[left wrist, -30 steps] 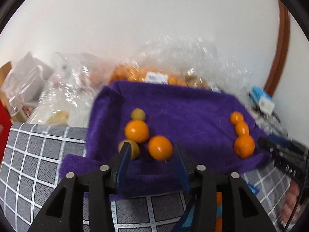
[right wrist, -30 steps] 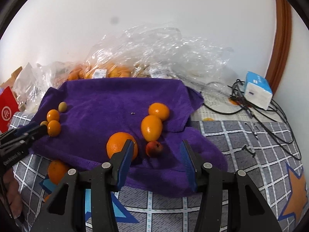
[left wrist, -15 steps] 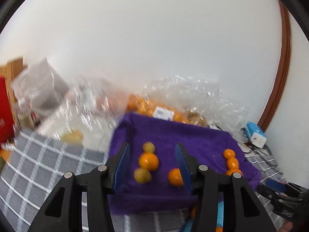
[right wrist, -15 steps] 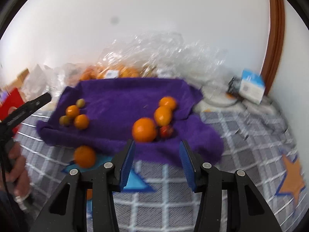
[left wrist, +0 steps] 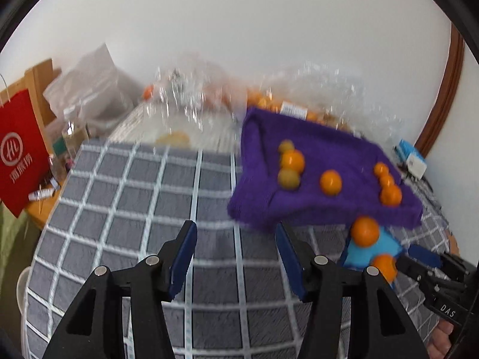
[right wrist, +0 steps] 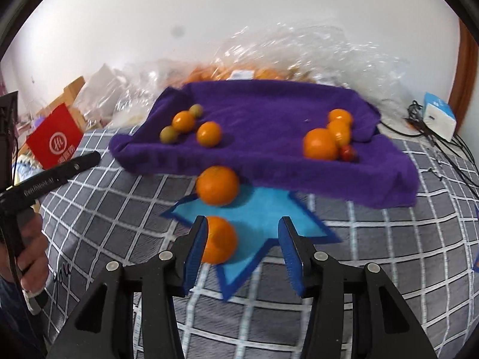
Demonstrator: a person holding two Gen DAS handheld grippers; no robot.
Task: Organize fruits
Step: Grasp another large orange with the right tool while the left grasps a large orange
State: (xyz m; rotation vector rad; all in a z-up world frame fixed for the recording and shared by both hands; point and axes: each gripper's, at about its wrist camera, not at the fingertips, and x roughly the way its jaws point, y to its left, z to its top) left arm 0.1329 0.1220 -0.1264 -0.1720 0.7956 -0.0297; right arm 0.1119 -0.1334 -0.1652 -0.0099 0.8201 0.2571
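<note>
Plainly, neither hand-held gripper has any fruit. The left hand-held gripper [left wrist: 236,257] hangs over bare checked cover, its jaws apart and just widened, with nothing between them. The right hand-held gripper [right wrist: 243,246] stands with jaws apart over the blue star [right wrist: 269,212], and the near orange [right wrist: 220,240] sits just inside its left finger, not pinched as far as I can see.

My worry is that orange: it lies loose on a soft surface, I think a bed, so a finger nudging it sideways could send it rolling off the edge. The second orange [right wrist: 218,185], touching the towel's front edge, could be knocked the same way. Both pictures are smeared, so a hurried close may well miss.

As for holders, a red paper bag [left wrist: 21,155] stands far left; I cannot see inside it. Clear plastic bags [right wrist: 287,56] along the wall hold more orange fruit. The purple towel [right wrist: 269,104] serves as a tray: a left cluster [right wrist: 188,125] of two oranges and two greenish fruit, and a right cluster [right wrist: 329,137] of three oranges with one small red fruit. A blue and white box [right wrist: 438,116] sits far right.
</note>
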